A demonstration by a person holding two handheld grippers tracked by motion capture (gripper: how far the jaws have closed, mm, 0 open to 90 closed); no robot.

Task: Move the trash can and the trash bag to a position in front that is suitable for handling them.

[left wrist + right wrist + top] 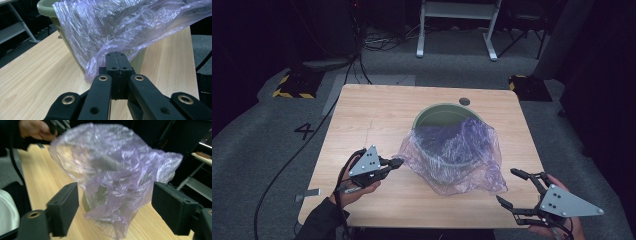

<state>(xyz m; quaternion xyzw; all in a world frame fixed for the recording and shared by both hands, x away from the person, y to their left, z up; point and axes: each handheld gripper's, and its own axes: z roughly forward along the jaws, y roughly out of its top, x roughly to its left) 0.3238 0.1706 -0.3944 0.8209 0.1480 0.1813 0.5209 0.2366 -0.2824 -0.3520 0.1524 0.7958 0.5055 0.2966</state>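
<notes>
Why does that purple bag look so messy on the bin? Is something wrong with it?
Yes. The purple bag is not fitted in the green bin: it hangs crumpled over the near side, spilling onto the table, and the far rim is bare. The left tool is shut at the bag's edge; the right tool is open.

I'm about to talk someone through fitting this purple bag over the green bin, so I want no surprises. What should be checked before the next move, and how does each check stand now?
1. Left gripper shut at the bag's edge: ok, jaws together; whether film is pinched between them, cannot tell.
2. Right gripper ready to take hold: ok, jaws wide open and apart from the bag.
3. Purple bag over the green bin: not ok, it drapes the near side only and the far rim is bare.
4. Bin upright on the table: ok.
5. Bag free of tears: cannot tell, film too crumpled.
</notes>
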